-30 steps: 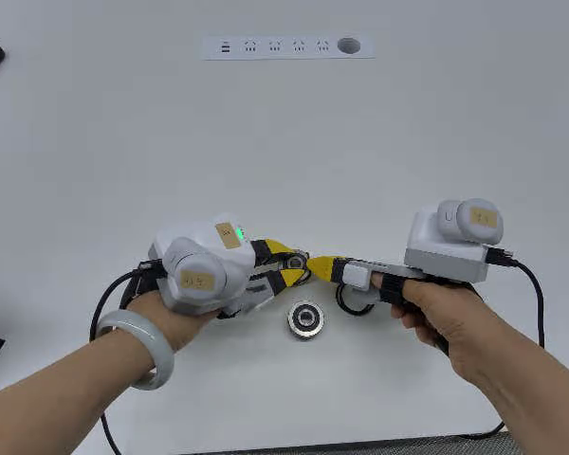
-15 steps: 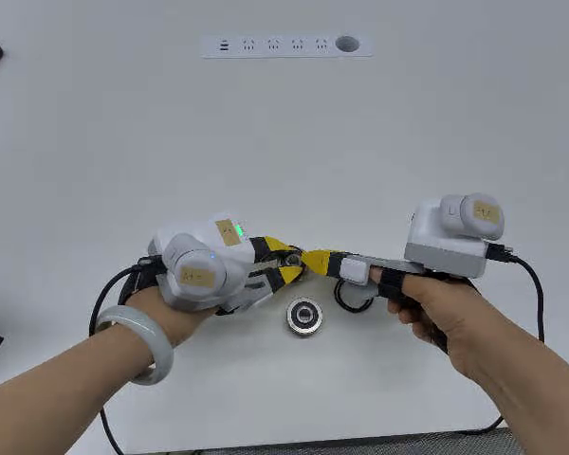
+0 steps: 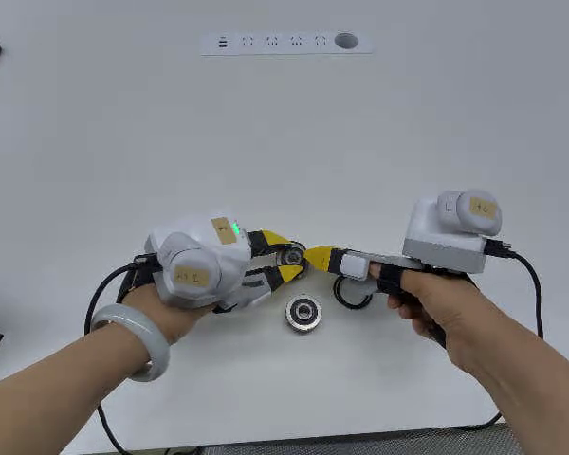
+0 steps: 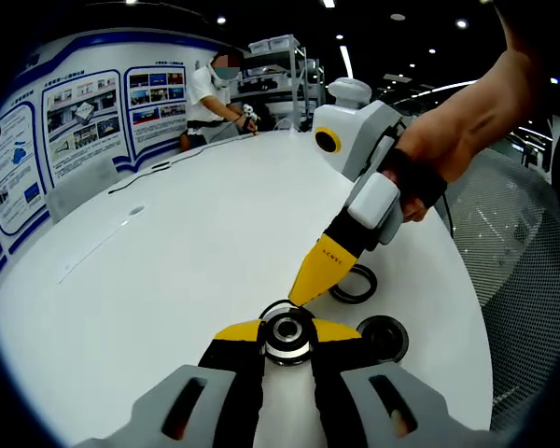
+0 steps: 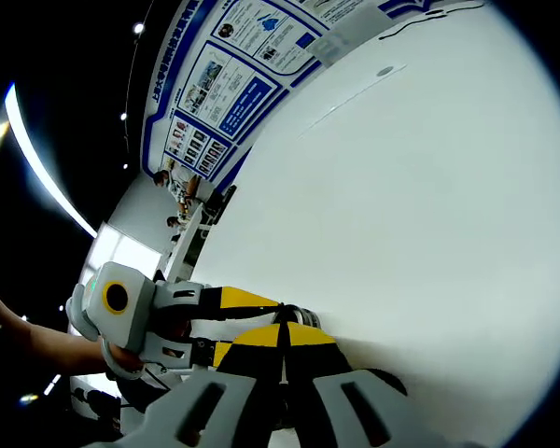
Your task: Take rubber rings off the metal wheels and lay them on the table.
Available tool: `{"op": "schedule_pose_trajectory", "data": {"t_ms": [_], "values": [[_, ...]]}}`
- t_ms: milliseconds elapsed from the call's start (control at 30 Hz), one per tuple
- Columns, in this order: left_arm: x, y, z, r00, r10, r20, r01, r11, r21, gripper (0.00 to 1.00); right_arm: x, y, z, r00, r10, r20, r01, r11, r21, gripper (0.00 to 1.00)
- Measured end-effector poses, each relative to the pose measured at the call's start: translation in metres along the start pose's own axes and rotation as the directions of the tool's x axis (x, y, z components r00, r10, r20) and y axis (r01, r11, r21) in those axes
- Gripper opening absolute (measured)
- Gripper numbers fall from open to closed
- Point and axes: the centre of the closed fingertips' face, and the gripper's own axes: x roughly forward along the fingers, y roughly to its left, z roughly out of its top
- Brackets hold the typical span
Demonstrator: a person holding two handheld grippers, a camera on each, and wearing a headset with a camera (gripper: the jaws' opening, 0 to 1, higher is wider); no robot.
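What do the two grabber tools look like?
Both grippers are white: the left gripper rounded with a green light, the right gripper boxy. Each has tan labels, yellow-tipped black fingers and a black cable. A pale bangle circles the left wrist.

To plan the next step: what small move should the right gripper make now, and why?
Probably pull the right gripper gently away from the left gripper, which clamps the metal wheel. The right jaws look shut on the rubber ring, which is partly lifted off the wheel.
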Motion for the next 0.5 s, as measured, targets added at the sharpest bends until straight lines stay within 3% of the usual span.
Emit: {"op": "schedule_pose_trajectory", "data": {"t_ms": [200, 500], "values": [[-0.004, 0.002, -0.003, 0.9999, 0.015, 0.003, -0.015, 1.000, -0.010, 0.30, -0.001, 0.003, -0.001, 1.0000, 0.004, 0.000, -0.004, 1.000, 0.001, 0.02], [-0.011, 0.004, -0.009, 0.9995, 0.032, -0.005, -0.032, 0.999, -0.034, 0.35, -0.002, 0.010, -0.002, 0.9998, 0.020, -0.001, -0.020, 1.000, -0.001, 0.02]]}}
